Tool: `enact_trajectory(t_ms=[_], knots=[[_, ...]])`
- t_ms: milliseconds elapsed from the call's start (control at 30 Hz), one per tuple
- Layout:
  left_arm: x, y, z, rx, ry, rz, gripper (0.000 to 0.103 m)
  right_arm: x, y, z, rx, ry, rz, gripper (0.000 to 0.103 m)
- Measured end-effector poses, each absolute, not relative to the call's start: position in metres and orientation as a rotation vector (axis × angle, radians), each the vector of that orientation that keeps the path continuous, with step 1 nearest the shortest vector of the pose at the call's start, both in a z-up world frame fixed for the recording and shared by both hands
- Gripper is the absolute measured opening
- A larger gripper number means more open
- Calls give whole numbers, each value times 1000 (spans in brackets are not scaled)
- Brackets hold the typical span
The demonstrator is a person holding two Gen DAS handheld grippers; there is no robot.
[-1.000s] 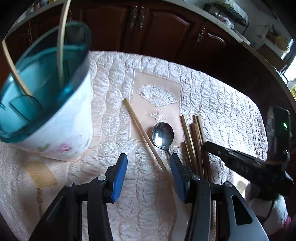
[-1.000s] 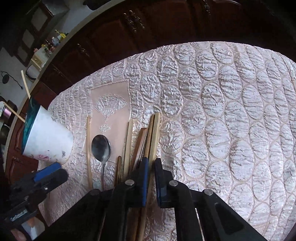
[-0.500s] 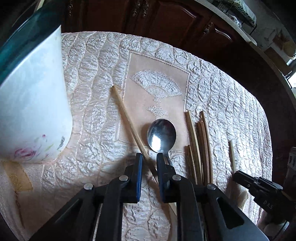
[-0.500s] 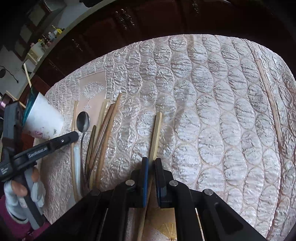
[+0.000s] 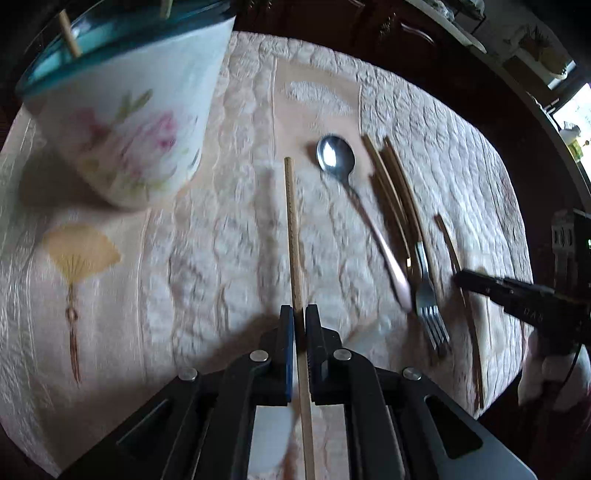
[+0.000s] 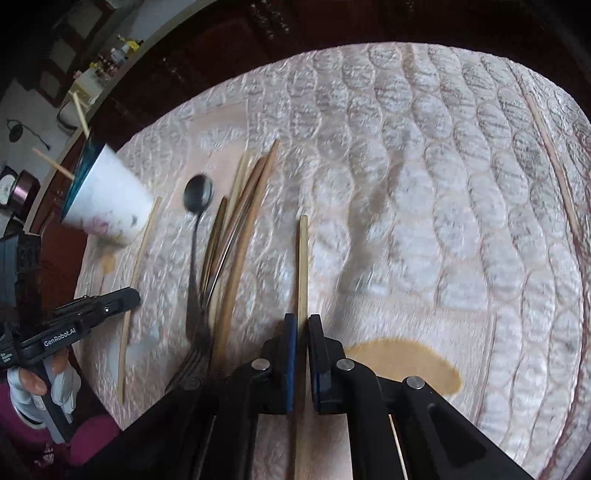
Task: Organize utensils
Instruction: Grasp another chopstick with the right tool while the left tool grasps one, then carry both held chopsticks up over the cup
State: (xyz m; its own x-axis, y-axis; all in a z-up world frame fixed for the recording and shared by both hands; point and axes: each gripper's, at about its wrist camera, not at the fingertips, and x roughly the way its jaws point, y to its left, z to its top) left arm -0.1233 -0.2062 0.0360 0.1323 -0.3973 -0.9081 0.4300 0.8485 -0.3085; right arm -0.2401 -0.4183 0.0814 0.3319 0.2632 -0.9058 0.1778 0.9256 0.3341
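Observation:
My left gripper (image 5: 299, 317) is shut on a pale wooden chopstick (image 5: 291, 221) that points away along the quilted cloth. Left of it stands a white flowered cup (image 5: 125, 110) with a teal inside and chopsticks (image 5: 68, 33) in it. To the right lie a steel spoon (image 5: 334, 155), a bundle of dark chopsticks (image 5: 395, 192) and a fork (image 5: 428, 295). My right gripper (image 6: 302, 321) is shut on another pale chopstick (image 6: 303, 258), off to the right of the bundle (image 6: 243, 206) and spoon (image 6: 198, 195). The cup (image 6: 110, 206) is at the far left there.
A quilted cream tablecloth (image 6: 424, 184) covers the round table, with dark wooden cabinets beyond its far edge. One lone chopstick (image 6: 550, 155) lies near the right rim. A gloved hand (image 6: 37, 384) with a magenta sleeve holds the left gripper's handle (image 6: 99, 306).
The left jaws went from wide open to shut on the pale chopstick beside the spoon. The right gripper carried its chopstick out of the bundle, off to the right.

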Motion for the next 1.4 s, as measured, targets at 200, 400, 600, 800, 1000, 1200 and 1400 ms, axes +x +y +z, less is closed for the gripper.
enact_trajectory(t_ms=[200, 400, 600, 800, 1000, 1200, 1400], knots=[[-131, -206, 48, 88, 1267, -596, 7, -227, -421, 89, 399, 1216, 15, 18], [-99, -235, 54, 157, 1199, -561, 20, -203, -427, 85, 381, 1225, 6, 18], [-73, -256, 42, 233, 1199, -523, 21, -184, -422, 79, 351, 1242, 23, 18], [-53, -275, 34, 245, 1199, -509, 18, -169, -409, 75, 326, 1217, 41, 7], [-61, -256, 70, 147, 1168, -591, 6, -184, -407, 110, 343, 1124, 69, 7], [-82, -221, 127, 69, 1072, -656, 5, -204, -400, 167, 348, 991, 106, 7], [-105, -181, 170, -1, 986, -689, 5, -225, -392, 216, 322, 888, 122, 7]])
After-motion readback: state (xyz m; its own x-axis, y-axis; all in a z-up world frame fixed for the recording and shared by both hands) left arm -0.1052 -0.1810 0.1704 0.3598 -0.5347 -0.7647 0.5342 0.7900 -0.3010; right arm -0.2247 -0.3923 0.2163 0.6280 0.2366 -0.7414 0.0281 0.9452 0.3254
